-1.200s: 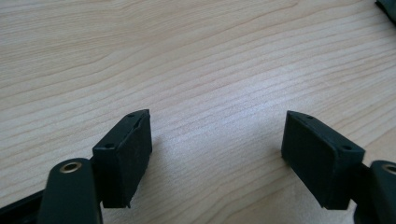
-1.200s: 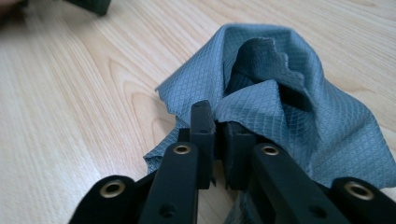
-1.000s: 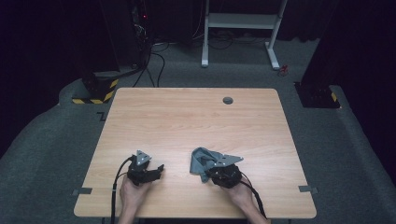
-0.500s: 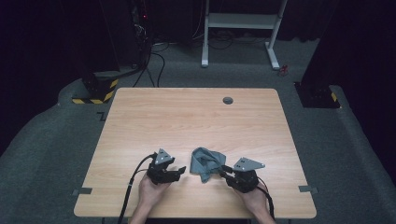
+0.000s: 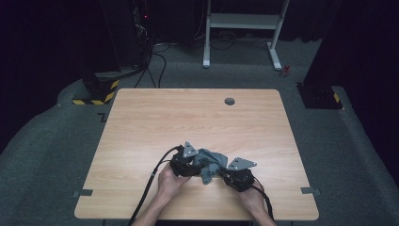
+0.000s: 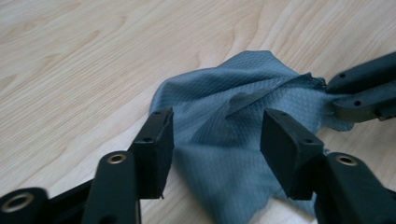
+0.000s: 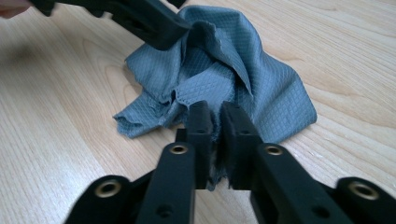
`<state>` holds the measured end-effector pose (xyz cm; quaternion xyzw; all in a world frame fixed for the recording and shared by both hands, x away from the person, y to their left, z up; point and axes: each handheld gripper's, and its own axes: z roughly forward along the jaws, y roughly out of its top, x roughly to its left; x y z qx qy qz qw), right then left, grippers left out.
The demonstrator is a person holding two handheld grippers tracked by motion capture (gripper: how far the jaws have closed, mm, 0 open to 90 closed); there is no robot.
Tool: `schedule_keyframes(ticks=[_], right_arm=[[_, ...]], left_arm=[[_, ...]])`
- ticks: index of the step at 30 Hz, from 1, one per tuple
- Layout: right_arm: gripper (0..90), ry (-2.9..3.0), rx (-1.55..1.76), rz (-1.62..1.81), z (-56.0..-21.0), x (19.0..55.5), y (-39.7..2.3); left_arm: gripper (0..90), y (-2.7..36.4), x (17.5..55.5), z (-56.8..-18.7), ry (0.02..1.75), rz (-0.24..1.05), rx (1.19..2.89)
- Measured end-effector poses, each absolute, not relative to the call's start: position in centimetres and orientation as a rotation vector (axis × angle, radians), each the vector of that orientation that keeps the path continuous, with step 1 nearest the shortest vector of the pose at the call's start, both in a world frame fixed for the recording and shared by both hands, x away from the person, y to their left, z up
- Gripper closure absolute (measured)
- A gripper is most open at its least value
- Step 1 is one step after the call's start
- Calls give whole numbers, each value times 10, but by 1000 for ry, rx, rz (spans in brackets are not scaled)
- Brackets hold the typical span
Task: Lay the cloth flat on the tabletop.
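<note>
A crumpled grey-blue cloth (image 5: 210, 165) lies on the wooden table (image 5: 141, 122) near the middle of its near edge, with the left gripper (image 5: 192, 165) touching its left side and the right gripper (image 5: 225, 175) at its right side.

The high view shows the hands, the cables running off the near edge and a dark round grommet (image 5: 229, 101) close to the far edge, but it is too coarse to show how the jaws stand. The left gripper view settles that for its own claw: the left gripper (image 6: 215, 135) has its jaws spread, one on each side of a raised fold of the cloth (image 6: 233, 116), and the pads do not press it; those jaws have just been closing. It also shows the tip of the other gripper biting the cloth's frayed edge. The right gripper view shows the right gripper (image 7: 215, 128) with its jaws pressed nearly together, pinching a hem of the cloth (image 7: 261, 88) between the pads; they too have just been closing.

Compared with a second ago, the left hand has moved rightwards from well clear of the cloth up to it, and the cloth is more bunched between the two grippers.
</note>
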<state>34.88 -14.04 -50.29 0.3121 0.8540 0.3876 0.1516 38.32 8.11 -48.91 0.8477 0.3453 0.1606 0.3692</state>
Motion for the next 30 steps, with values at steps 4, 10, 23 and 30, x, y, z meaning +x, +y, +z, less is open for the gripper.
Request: schedule_keyframes(ticks=[4, 10, 23, 30], right_arm=[[878, 2453, 886, 1109, -503, 348, -142], [890, 2469, 886, 1115, -505, 348, -143], [895, 2454, 859, 1111, -502, 345, -151], [895, 2429, 889, 1090, -501, 345, -167]], left_arm=[[546, 72, 390, -491, 886, 415, 2201], [781, 73, 395, -491, 889, 403, 2206], [889, 111, 406, -474, 1004, 426, 2070], [889, 137, 407, -475, 1091, 428, 2026]])
